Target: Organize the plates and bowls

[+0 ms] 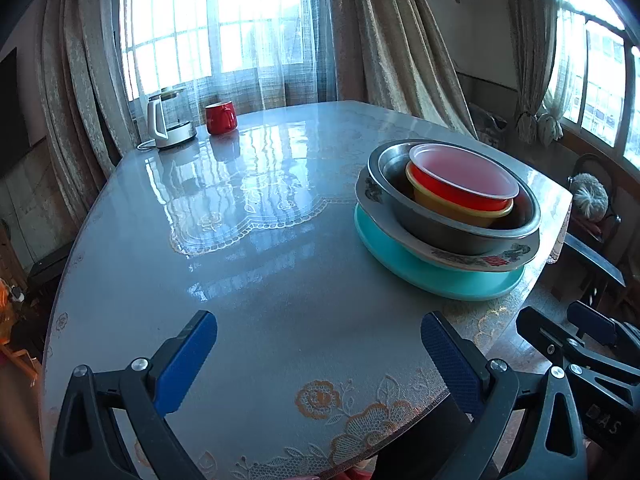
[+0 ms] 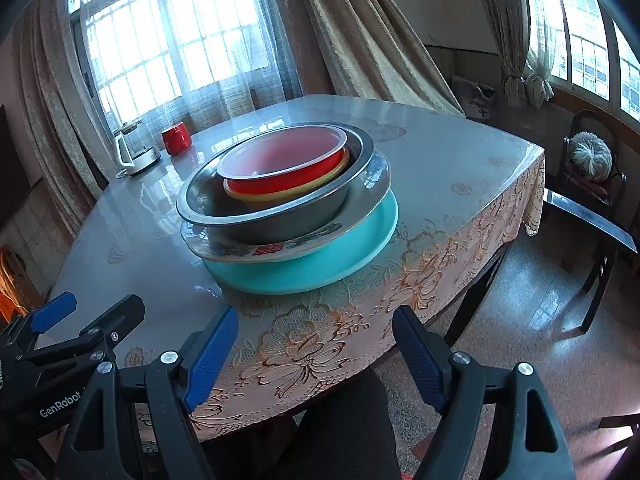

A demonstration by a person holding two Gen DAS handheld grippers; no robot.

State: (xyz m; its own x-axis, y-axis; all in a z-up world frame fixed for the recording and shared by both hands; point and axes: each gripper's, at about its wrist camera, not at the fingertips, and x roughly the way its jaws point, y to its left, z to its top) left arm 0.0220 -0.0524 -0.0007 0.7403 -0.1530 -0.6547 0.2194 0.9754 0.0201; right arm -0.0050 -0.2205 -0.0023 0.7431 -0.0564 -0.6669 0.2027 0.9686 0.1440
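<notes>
The nested stack, red bowl (image 2: pixel 282 160) in yellow bowl (image 2: pixel 280 194) in steel basin (image 2: pixel 276 216) on patterned plate (image 2: pixel 280 248) on teal plate (image 2: pixel 304 268), sits on the surface (image 2: pixel 460 168). It lies almost straight ahead of the right hand-held gripper (image 2: pixel 316 354), which seems nearer; for the left hand-held gripper (image 1: pixel 320 364) it sits ahead to the right. Both hang open, empty.

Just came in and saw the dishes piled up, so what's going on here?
A person holds two grippers near the table's front edge; the left gripper and right gripper are both open and empty. The stack runs: turquoise plate, floral plate, steel basin, yellow bowl, red plastic bowl.
</notes>
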